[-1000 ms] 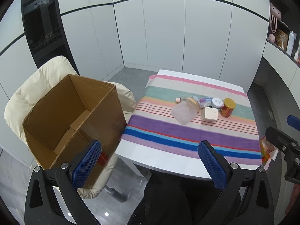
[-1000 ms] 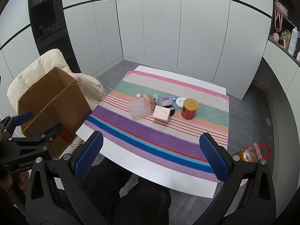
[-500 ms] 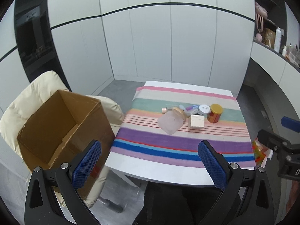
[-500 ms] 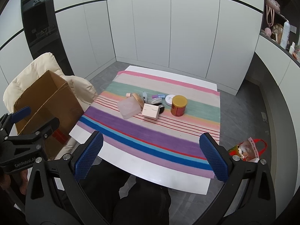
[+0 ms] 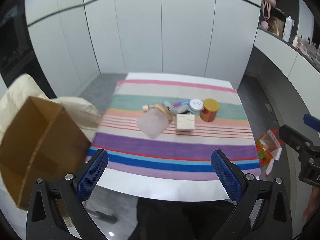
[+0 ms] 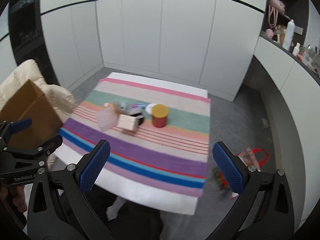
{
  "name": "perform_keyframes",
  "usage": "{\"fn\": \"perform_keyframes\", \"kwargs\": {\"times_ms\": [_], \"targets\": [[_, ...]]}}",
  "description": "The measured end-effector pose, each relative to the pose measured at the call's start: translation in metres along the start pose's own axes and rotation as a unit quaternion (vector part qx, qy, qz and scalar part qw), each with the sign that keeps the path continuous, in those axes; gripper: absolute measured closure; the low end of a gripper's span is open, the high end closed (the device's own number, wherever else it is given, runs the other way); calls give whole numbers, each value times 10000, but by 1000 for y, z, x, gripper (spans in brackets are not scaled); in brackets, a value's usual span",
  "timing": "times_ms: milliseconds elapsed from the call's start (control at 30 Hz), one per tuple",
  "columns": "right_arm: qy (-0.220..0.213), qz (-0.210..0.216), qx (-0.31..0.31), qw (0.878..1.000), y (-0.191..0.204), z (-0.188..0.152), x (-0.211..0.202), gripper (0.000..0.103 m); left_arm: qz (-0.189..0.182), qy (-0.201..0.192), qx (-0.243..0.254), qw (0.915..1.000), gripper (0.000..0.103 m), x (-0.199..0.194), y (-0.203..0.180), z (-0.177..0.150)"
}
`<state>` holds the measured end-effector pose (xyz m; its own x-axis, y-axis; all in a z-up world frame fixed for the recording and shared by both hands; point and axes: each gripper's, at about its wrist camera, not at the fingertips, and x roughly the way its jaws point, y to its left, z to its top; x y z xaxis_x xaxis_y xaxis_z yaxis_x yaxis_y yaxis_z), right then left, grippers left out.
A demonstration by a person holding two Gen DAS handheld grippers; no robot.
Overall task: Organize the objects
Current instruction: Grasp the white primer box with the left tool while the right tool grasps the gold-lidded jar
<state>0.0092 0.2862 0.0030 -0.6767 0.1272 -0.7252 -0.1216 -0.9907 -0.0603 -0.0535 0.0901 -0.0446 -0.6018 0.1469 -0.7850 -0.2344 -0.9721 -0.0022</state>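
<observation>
Clutter of small toiletries, frosted plastic jar [image 5: 153, 123], pale square box [image 5: 185, 121] and gold-lidded red tin [image 5: 209, 110], sits mid striped tablecloth [image 5: 172, 150]; left gripper [image 5: 160, 170] and right gripper [image 6: 161, 165] hover wide and empty; approach step; next: descend on one item, carry to open brown cardboard box [image 5: 38, 140] at left.

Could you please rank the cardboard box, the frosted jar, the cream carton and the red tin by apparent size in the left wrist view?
1. cardboard box, though it sits nearer the camera
2. frosted jar
3. cream carton and red tin: too alike to rank
</observation>
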Motion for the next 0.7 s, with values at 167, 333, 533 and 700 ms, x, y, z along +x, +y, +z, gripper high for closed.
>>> {"fn": "perform_keyframes", "kwargs": {"times_ms": [167, 333, 533, 700], "targets": [[352, 1, 229, 9991, -20, 4, 40, 0, -191, 342, -153, 9991, 0, 32, -10, 10], [640, -63, 328, 9974, -33, 6, 87, 0, -151, 473, -15, 9988, 0, 67, -22, 21], [972, -38, 504, 9940, -45, 5, 147, 0, -117, 654, -33, 9978, 0, 123, -31, 35], [1132, -24, 364, 9929, -41, 8, 196, 0, -17, 891, 84, 9960, 2, 177, -44, 41]]}}
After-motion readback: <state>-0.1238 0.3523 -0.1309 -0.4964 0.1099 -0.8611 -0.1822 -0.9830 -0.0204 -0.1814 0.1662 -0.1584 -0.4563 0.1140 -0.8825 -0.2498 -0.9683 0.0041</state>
